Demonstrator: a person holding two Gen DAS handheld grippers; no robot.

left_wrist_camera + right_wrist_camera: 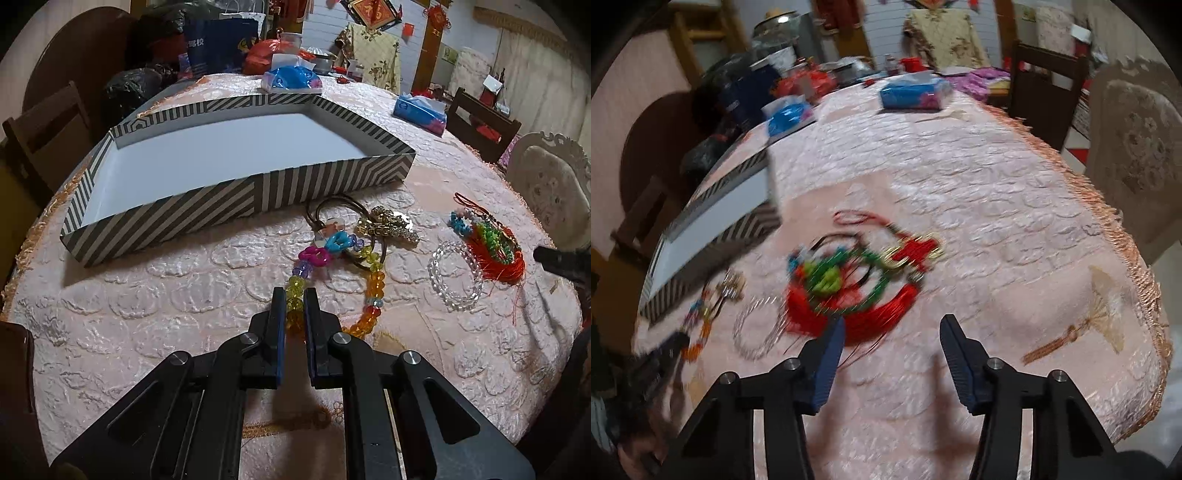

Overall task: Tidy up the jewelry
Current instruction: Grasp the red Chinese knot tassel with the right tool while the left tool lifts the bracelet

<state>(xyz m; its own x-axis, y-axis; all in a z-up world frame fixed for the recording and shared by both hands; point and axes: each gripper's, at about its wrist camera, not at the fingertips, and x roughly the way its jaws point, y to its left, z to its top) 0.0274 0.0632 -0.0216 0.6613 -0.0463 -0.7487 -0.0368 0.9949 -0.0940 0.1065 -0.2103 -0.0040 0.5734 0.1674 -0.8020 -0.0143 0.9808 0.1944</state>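
My left tongs [295,306] pinch the near end of the bead string [334,258] lying right of the box [155,218]; I'd lift slowly so it untangles, right tongs [892,332] spread.

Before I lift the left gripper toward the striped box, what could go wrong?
1. The colourful bead necklace in the left gripper lies tangled over the brown cord piece and gold clip; lifting may drag them.
2. The jaws pinch only a bead or two, so the strand could slip.
3. The right gripper, open near the red tassel, could snag threads.
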